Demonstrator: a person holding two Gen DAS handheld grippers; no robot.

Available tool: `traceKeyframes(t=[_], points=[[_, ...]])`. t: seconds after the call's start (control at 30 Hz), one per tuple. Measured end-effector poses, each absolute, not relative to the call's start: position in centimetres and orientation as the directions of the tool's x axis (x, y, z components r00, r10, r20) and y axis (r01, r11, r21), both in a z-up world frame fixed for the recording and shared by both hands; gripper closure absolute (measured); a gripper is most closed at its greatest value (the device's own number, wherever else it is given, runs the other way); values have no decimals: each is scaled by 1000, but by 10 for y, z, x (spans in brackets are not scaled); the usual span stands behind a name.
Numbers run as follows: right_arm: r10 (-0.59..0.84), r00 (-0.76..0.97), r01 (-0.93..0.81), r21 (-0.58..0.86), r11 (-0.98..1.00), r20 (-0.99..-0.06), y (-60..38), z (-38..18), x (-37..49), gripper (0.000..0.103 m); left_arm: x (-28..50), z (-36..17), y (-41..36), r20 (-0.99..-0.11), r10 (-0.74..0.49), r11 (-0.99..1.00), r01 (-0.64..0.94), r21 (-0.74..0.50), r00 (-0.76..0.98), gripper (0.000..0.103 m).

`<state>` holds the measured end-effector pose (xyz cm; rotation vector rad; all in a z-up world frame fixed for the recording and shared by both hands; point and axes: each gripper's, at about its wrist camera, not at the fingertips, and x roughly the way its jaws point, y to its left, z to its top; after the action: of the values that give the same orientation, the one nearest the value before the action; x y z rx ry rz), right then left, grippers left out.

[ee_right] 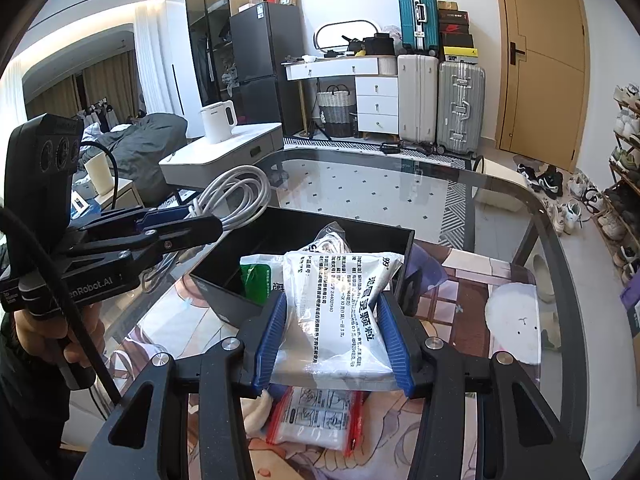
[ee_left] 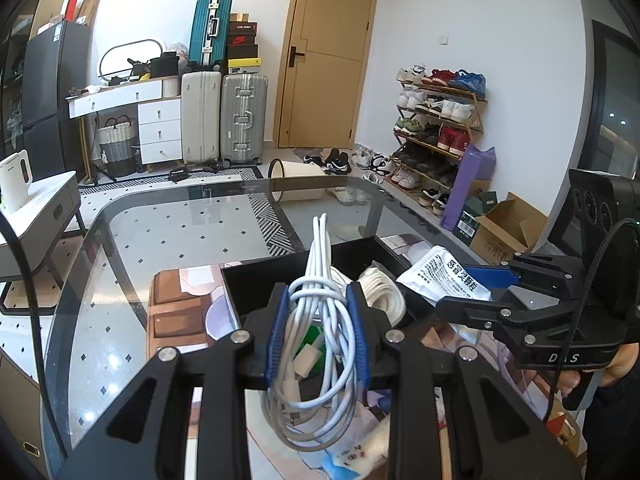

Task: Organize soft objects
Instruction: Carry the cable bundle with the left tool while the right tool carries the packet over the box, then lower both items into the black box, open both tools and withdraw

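White cable bundle (ee_left: 320, 332), glass table (ee_left: 168, 240), suitcases (ee_left: 224, 116), door (ee_left: 328, 56)

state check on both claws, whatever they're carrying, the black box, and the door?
Left claw: shut on the cable bundle.
Cable bundle: coiled, held above the box.
Right claw: shut on the white packet.
White packet: sealed, held at the box's near edge.
Black box: open top, cord and packets already inside.
Door: closed.

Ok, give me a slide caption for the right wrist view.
Right gripper holds a white medicine packet above the black bin while the left gripper carries a coiled white cable.
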<state>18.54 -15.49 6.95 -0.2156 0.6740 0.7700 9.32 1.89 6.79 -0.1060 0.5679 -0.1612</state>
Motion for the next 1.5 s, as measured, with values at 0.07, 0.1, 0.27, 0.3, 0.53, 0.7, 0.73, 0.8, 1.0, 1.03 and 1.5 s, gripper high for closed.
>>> traceKeyframes(t=[0.07,0.1,0.27,0.3,0.53,0.7,0.73,0.8,1.0,1.03,1.5], points=[[568,519,-704,57,708,-639,-151,68,190,56,98,65,21,-533,-180,982,119,-147,827,76],[566,519,-704,56,708,-641,-150,67,192,56,101,64,22,-538,-177,982,116,-146,824,76],[562,510,-708,53,704,-651,-144,63,201,56,114,57,23,-561,-171,984,109,-144,810,76],[560,509,-709,50,703,-654,-143,62,203,56,116,56,24,-565,-170,984,107,-144,807,76],[556,498,-717,44,696,-666,-134,58,214,56,125,49,22,-580,-159,986,100,-134,799,76],[539,503,-717,21,696,-676,-125,52,221,56,129,46,22,-588,-157,987,104,-123,794,76],[536,501,-719,18,695,-679,-123,50,222,56,130,45,21,-589,-156,987,106,-119,793,76],[533,500,-719,16,695,-683,-120,47,224,56,133,44,19,-593,-163,986,113,-120,788,76],[519,505,-714,4,700,-689,-115,41,232,56,140,35,14,-606,-150,989,114,-97,781,76],[519,504,-714,5,700,-690,-114,40,233,56,141,34,14,-606,-150,989,115,-98,781,76],[496,512,-718,-33,695,-702,-98,28,242,56,147,22,6,-607,-114,993,109,-45,786,76]])
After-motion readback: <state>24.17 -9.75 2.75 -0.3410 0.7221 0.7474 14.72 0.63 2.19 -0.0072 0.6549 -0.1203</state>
